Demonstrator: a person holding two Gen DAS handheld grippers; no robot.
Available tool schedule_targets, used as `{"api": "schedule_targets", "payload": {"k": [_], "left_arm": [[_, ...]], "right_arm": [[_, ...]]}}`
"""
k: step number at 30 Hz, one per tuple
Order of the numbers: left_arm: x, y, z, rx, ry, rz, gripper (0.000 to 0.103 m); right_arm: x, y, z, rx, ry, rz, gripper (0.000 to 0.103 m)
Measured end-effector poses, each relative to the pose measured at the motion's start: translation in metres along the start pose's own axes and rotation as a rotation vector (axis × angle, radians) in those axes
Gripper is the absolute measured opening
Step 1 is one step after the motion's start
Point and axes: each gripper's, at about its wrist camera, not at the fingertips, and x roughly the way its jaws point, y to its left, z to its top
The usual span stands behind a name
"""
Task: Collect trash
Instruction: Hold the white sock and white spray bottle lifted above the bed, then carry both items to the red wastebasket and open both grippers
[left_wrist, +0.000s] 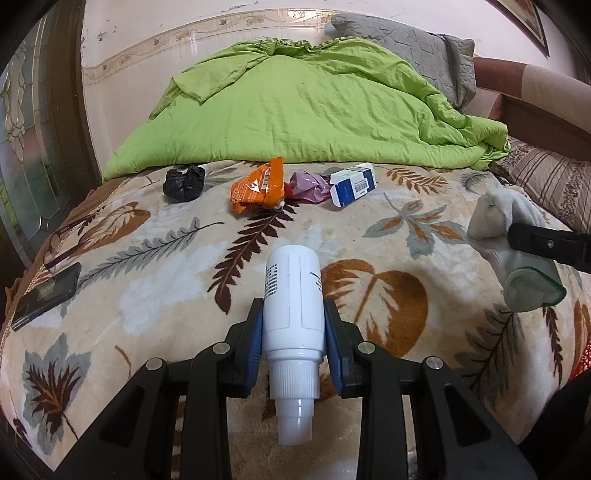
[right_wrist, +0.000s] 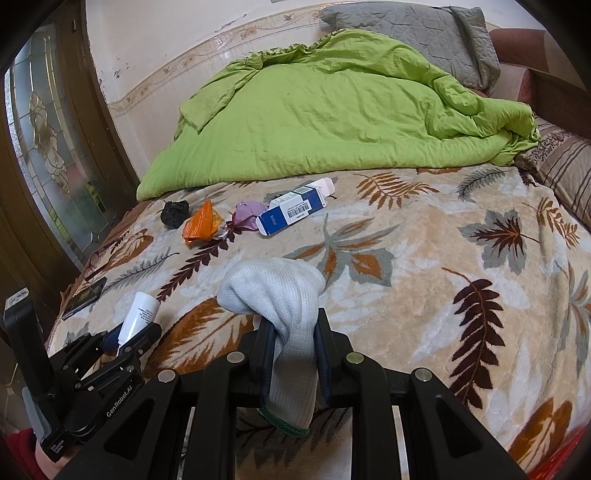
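Here, the left gripper is clamped on a smooth white plastic bottle, a rounded cylinder with a ribbed collar and stepped nozzle pointing back toward the camera. The blue pads press its two sides just above the collar, so the bottle's body projects beyond the fingertips toward 12 o'clock.

The right gripper is closed on a soft knitted white sock with a green-edged cuff. The jaws pinch its narrow middle; the bunched toe bulges past the fingertips toward 12 o'clock, and the cuff hangs below them at 6 o'clock.

Both are held above a plush fleece blanket printed with brown, grey and rust leaves. At 12 o'clock in the left wrist view, a row of trash lies on it: a crumpled black bag, a glossy creased orange wrapper, a wrinkled purple wad, probably thin plastic, and a blue-and-white cardboard box with a barcode. The wrapper and the wad touch; the box lies just beside the wad. Behind them is a rumpled lime-green quilt. At 9 o'clock a flat dark phone rests near the blanket's edge.
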Motion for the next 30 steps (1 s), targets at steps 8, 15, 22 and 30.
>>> {"api": "schedule_targets", "payload": {"k": [8,15,22,30], "left_arm": [[-0.011,-0.004,0.002,0.010,0.012,-0.021,0.029],[-0.029,-0.012,0.003,0.011,0.016,-0.051,0.029],[-0.056,-0.042,0.016,0.075,-0.025,-0.133,0.029],[-0.087,-0.138,0.040,0.222,-0.032,-0.407,0.029]], "right_arm": [[-0.004,-0.004,0.001,0.039,-0.016,0.005,0.022],[-0.021,-0.012,-0.004,0.080,-0.027,0.026,0.022],[-0.071,-0.039,-0.020,0.166,-0.048,0.058,0.022],[-0.164,-0.110,-0.047,0.301,-0.128,-0.069,0.022]]}}
